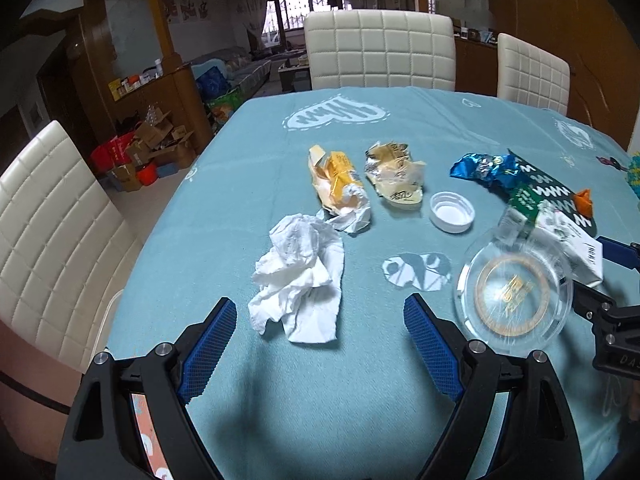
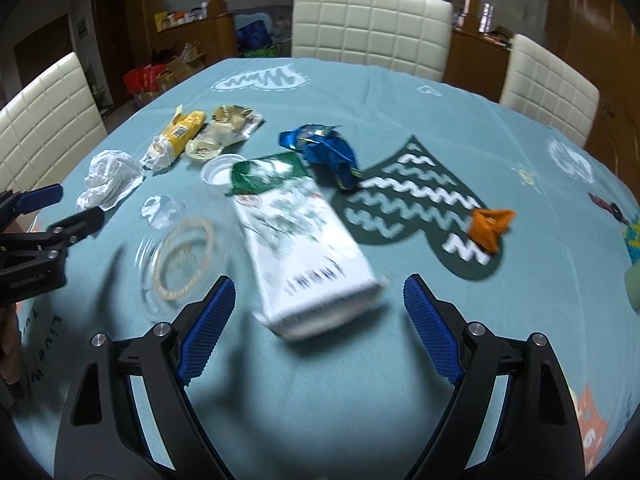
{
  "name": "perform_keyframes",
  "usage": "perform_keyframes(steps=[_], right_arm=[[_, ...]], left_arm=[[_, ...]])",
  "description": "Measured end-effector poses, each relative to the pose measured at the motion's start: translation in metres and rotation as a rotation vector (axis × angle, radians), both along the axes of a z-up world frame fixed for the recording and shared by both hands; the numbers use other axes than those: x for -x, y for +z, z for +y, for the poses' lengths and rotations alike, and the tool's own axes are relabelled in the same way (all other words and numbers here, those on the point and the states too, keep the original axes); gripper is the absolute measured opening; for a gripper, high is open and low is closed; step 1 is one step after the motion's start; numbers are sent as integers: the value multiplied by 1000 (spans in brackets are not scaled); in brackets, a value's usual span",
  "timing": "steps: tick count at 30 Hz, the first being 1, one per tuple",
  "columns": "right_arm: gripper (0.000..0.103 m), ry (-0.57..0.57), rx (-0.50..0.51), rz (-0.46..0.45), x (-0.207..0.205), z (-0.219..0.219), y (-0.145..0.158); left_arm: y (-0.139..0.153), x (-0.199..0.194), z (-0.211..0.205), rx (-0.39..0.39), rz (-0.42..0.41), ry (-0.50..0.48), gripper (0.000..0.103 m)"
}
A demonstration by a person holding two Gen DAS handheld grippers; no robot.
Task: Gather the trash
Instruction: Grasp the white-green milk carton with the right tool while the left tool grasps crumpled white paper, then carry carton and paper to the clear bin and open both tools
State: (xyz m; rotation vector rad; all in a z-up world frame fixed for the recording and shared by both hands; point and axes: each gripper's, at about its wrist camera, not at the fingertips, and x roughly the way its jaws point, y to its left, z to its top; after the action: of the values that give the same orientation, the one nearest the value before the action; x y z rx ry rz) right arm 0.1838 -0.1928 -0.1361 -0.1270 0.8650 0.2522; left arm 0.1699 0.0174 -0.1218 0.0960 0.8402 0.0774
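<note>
Trash lies scattered on a teal tablecloth. My left gripper is open, its fingers on either side of the near edge of a crumpled white tissue without touching it. Beyond lie a yellow wrapper, a gold foil wrapper, a white cap and a blue foil wrapper. My right gripper is open just short of a white and green milk carton lying flat. A clear round lid lies left of the carton. An orange wrapper sits to the right.
White padded chairs stand around the table. The right gripper's fingers show at the right edge of the left wrist view, beside the clear lid. A green object lies at the table's right edge. Boxes and clutter lie on the floor at the left.
</note>
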Motion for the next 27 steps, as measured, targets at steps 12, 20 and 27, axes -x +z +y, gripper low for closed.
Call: perform_keyframes(steps=[12, 20, 27], right_arm=[[57, 30, 8, 32, -13, 23, -9], [55, 28, 9, 20, -4, 25, -1], [55, 60, 20, -13, 13, 36, 13]], left_arm=[[-17, -19, 22, 108, 47, 13, 71], [-9, -10, 31, 189, 47, 14, 14], [4, 13, 32, 166, 6, -4, 14]])
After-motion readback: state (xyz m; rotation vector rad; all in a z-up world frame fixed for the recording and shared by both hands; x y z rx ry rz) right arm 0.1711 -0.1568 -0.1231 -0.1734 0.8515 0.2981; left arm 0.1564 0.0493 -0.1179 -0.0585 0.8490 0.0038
